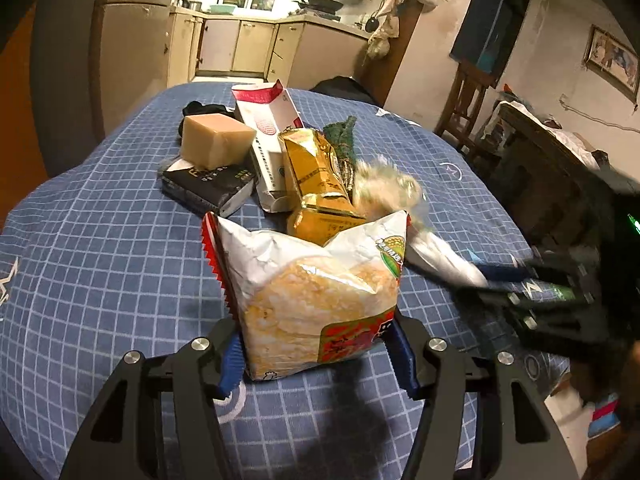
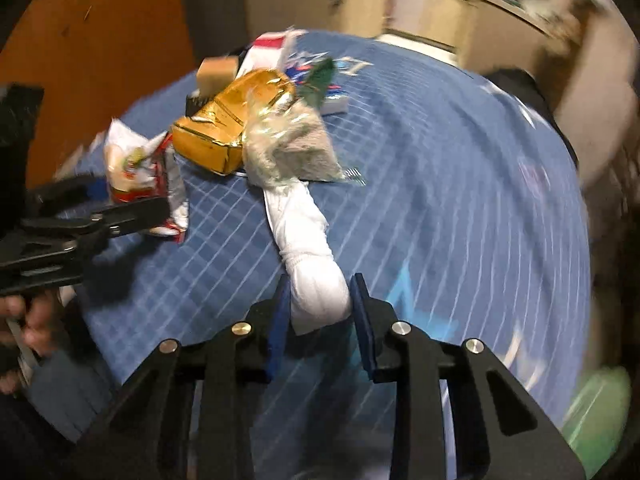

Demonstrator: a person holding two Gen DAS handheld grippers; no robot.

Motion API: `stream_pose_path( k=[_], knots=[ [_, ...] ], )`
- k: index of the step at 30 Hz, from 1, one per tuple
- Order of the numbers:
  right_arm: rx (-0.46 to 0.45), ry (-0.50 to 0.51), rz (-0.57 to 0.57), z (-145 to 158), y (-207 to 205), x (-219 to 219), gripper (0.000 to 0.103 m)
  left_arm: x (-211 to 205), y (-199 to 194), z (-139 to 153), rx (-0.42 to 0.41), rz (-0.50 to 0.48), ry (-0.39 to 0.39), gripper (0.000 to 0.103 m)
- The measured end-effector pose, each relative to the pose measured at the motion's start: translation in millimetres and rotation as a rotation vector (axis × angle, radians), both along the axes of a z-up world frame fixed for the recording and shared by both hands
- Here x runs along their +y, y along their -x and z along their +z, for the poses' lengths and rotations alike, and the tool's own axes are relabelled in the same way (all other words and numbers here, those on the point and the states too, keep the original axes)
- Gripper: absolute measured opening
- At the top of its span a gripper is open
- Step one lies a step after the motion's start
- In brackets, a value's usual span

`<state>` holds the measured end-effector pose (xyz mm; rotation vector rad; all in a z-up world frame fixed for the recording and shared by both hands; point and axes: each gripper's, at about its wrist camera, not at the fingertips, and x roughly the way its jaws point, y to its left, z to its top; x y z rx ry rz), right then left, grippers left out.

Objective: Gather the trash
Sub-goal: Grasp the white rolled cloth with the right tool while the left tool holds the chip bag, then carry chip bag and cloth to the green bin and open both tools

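Note:
A white snack bag of yellow rice crackers (image 1: 320, 292) stands upright on the blue checked tablecloth (image 1: 100, 240). My left gripper (image 1: 316, 360) is shut on its lower part, with a blue pad pressing on each side. In the right wrist view this bag (image 2: 132, 168) shows at the left, with the left gripper (image 2: 136, 212) on it. My right gripper (image 2: 322, 316) is shut on a white crumpled wad (image 2: 316, 280), which reaches back to a crumpled clear plastic wrapper (image 2: 288, 148). In the left wrist view the right gripper (image 1: 496, 280) comes in blurred from the right, holding the white wad (image 1: 440, 256).
Behind the snack bag lie a gold foil bag (image 1: 320, 184), a red-and-white carton (image 1: 272, 128), a tan block (image 1: 216, 140) on a black box (image 1: 208, 184), and a green wrapper (image 1: 342, 140). A wooden chair (image 1: 468, 100) stands beyond the table. Something green (image 2: 596, 412) sits low on the right.

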<state>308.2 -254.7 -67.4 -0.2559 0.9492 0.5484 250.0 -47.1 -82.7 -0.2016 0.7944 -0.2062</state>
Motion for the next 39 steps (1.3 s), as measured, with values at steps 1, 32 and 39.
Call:
stream_pose_path(
  k=[1,32,39],
  knots=[
    [0.001,-0.054,-0.045,-0.8,8.9,-5.6,0.028,-1.3,3.7,0.8,-0.010,0.007,-0.004,0.060],
    [-0.286,-0.505,-0.425,76.6,115.8,-77.5,0.028,-60.9,34.1,84.0,-0.158,-0.076,0.005,0.060],
    [-0.371,-0.434,-0.551,89.2,131.3,-123.6,0.028,-128.9,26.7,111.5,-0.194,-0.196,0.013,0.060]
  ],
)
